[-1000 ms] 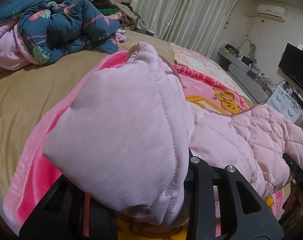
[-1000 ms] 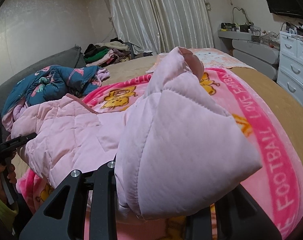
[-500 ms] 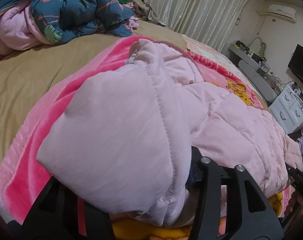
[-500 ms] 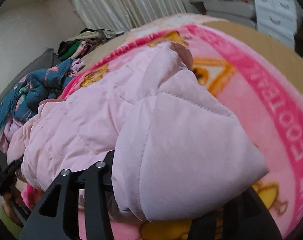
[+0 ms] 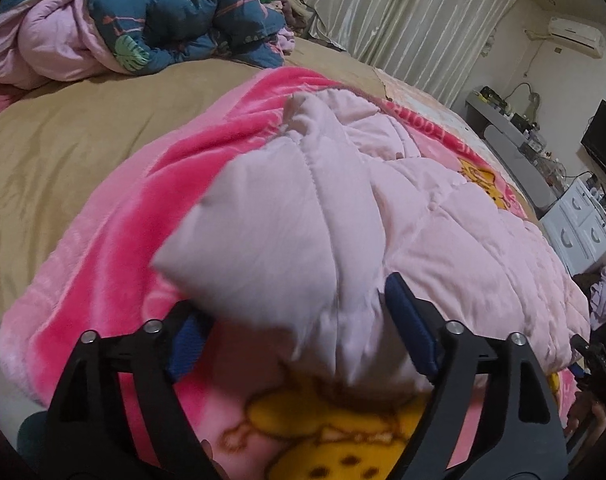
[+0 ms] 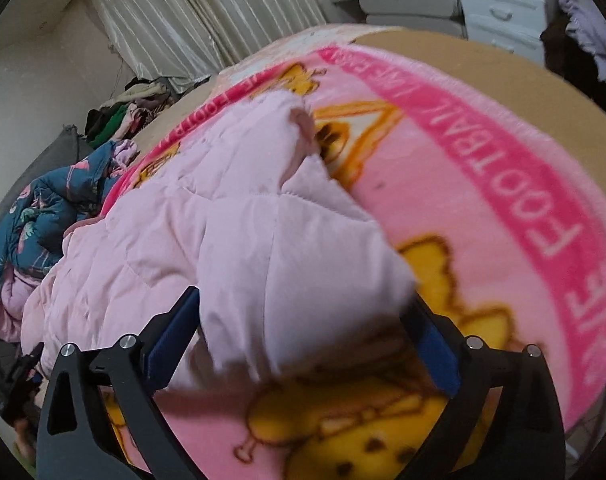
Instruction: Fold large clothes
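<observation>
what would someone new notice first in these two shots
A pale pink quilted jacket fills the middle of both views, lying on a hot pink cartoon blanket spread over the bed. Each pair of tongs, left and right, is opening around a padded corner of it.

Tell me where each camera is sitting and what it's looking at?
Left wrist: rides on the left gripper, looking down along its opening fingers at the pale pink quilted jacket between them; the other gripper shows at the right edge.
Right wrist: rides on the right gripper, jaws opening around the jacket's other end; a hand shows bottom left.
Shared: the jacket, pink cartoon blanket, blue floral quilt, curtains.
</observation>
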The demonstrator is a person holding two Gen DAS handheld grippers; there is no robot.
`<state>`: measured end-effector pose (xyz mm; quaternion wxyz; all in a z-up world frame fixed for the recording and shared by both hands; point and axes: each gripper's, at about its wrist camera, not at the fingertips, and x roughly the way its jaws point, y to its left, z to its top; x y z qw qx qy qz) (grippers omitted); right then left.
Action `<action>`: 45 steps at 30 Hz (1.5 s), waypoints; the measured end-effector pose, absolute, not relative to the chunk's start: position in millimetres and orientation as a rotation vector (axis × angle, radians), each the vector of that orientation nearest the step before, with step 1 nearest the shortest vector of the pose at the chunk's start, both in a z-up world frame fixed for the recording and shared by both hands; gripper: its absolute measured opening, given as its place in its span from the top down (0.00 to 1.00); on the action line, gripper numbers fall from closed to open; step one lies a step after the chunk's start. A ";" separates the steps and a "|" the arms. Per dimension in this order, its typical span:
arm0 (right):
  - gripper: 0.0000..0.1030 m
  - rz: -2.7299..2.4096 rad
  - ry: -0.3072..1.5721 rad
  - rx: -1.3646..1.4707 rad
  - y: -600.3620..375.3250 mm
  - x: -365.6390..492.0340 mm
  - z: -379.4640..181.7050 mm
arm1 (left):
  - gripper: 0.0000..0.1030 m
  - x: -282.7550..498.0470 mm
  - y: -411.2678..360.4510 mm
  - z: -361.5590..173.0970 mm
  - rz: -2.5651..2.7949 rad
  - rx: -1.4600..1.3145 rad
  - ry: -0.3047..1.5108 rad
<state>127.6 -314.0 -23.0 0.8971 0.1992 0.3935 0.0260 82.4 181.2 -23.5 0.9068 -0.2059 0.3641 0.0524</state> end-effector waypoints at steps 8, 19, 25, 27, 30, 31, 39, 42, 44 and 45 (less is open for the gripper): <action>0.04 0.076 0.662 0.272 -300.1 69.1 23.0 | 0.09 38.7 169.5 10.9 0.102 -0.364 0.687; 0.04 0.199 0.531 0.150 -255.9 5.6 70.0 | 0.09 4.3 123.9 45.2 0.037 -0.269 0.606; 0.04 0.237 0.561 0.108 -234.0 -12.4 61.4 | 0.09 -11.7 98.6 41.8 -0.007 -0.246 0.580; 0.04 0.256 0.582 0.086 -226.1 -16.6 55.4 | 0.09 -15.1 89.7 37.8 -0.019 -0.231 0.582; 0.04 0.280 0.603 0.053 -211.6 -23.4 45.5 | 0.09 -17.1 77.7 30.6 -0.046 -0.229 0.593; 0.04 0.284 0.608 0.048 -208.7 -25.0 42.6 | 0.09 -17.3 73.9 27.4 -0.060 -0.230 0.601; 0.04 0.312 0.652 0.048 -188.6 -23.3 23.0 | 0.09 -21.6 54.4 12.5 -0.099 -0.200 0.642; 0.04 0.314 0.657 0.048 -189.7 -21.3 21.5 | 0.09 -21.7 55.4 10.3 -0.103 -0.210 0.647; 0.04 0.314 0.652 0.048 -190.2 -20.4 22.3 | 0.09 -22.3 55.8 9.7 -0.104 -0.205 0.648; 0.04 0.315 0.649 0.050 -190.3 -20.2 22.7 | 0.09 -22.3 56.0 9.6 -0.100 -0.203 0.649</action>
